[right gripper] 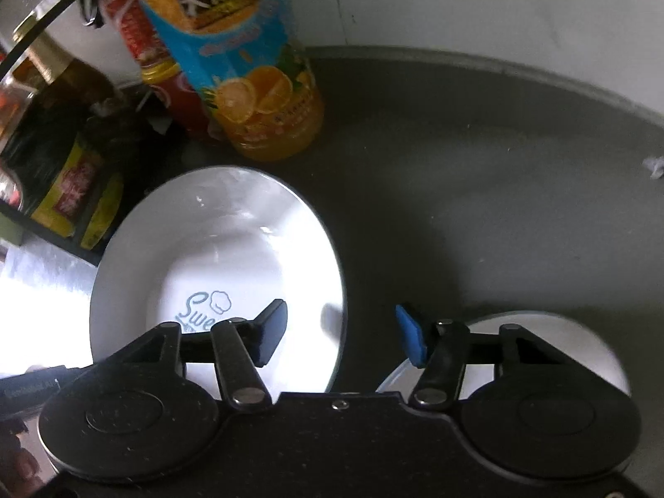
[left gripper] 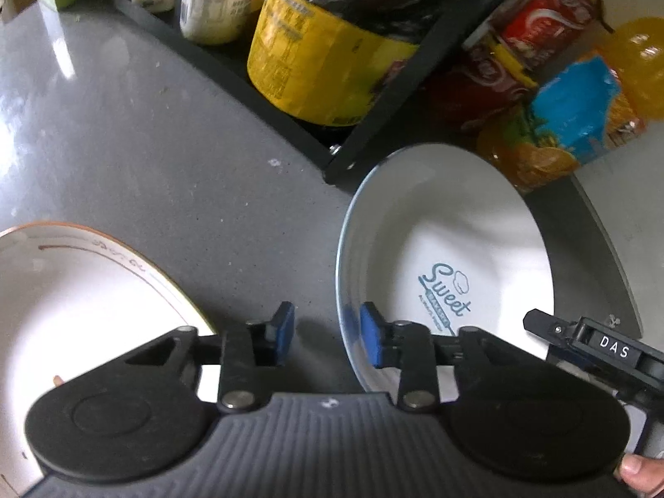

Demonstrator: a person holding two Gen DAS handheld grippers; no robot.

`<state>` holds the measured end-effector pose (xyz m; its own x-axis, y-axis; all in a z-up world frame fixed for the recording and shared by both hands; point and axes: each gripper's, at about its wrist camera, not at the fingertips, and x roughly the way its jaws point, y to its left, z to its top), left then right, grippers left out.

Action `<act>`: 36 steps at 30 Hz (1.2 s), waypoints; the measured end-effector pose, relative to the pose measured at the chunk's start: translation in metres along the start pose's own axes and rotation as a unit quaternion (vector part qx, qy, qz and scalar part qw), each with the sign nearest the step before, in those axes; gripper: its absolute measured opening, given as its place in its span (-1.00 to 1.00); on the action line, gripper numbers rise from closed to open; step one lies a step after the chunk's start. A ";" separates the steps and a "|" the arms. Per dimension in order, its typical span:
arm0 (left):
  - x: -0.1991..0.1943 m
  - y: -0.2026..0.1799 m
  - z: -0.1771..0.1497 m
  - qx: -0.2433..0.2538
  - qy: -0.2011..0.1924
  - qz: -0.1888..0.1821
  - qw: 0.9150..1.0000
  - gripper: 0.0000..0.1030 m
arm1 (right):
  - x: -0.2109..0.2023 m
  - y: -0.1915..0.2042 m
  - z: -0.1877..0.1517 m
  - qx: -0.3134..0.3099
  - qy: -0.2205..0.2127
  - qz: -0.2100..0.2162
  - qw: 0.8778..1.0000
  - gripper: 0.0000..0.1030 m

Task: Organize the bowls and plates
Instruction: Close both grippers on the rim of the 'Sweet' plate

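A white bowl (left gripper: pixel 448 240) with a blue "Sweet" print stands on the grey counter (left gripper: pixel 166 157). My left gripper (left gripper: pixel 328 332) is open and straddles the bowl's left rim, with one blue pad inside and one outside. The same bowl (right gripper: pixel 216 249) shows in the right wrist view. There my right gripper (right gripper: pixel 340 332) is open across the bowl's right rim. A white plate with a brown rim (left gripper: pixel 83 290) lies at the lower left. Another white dish (right gripper: pixel 552 328) sits partly hidden under the right gripper's right finger.
A black rack (left gripper: pixel 373 124) behind the bowl holds a yellow-labelled jar (left gripper: pixel 315 58) and bottles. An orange juice bottle (right gripper: pixel 257 83) and red-labelled bottles (right gripper: pixel 166 83) stand close to the bowl's far edge. A white wall (right gripper: pixel 498 0) bounds the counter (right gripper: pixel 477 186). A fingertip (left gripper: pixel 639 469) shows at the lower right.
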<state>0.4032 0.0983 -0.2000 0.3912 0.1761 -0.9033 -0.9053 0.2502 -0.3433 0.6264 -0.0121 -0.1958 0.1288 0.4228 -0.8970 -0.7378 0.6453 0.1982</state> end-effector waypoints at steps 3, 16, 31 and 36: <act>0.005 0.004 0.004 -0.014 0.008 -0.013 1.000 -0.47 | 0.010 -0.005 0.002 0.015 0.011 0.007 1.000 -0.10; 0.017 0.012 0.015 -0.057 0.028 -0.055 0.996 -0.79 | 0.021 -0.003 0.007 0.020 0.022 0.031 0.999 -0.54; 0.002 0.016 0.027 -0.015 0.055 -0.074 0.996 -0.81 | -0.017 -0.023 -0.008 0.082 -0.002 0.064 0.995 -0.90; -0.004 0.010 0.028 0.011 0.070 -0.098 0.993 -0.92 | -0.044 -0.029 -0.019 0.117 -0.034 0.137 0.983 -1.00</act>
<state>0.3969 0.1269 -0.1927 0.5307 -0.0125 -0.8474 -0.8096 0.2882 -0.5113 0.6297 -0.0616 -0.1693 -0.0036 0.6368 -0.7710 -0.5789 0.6274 0.5209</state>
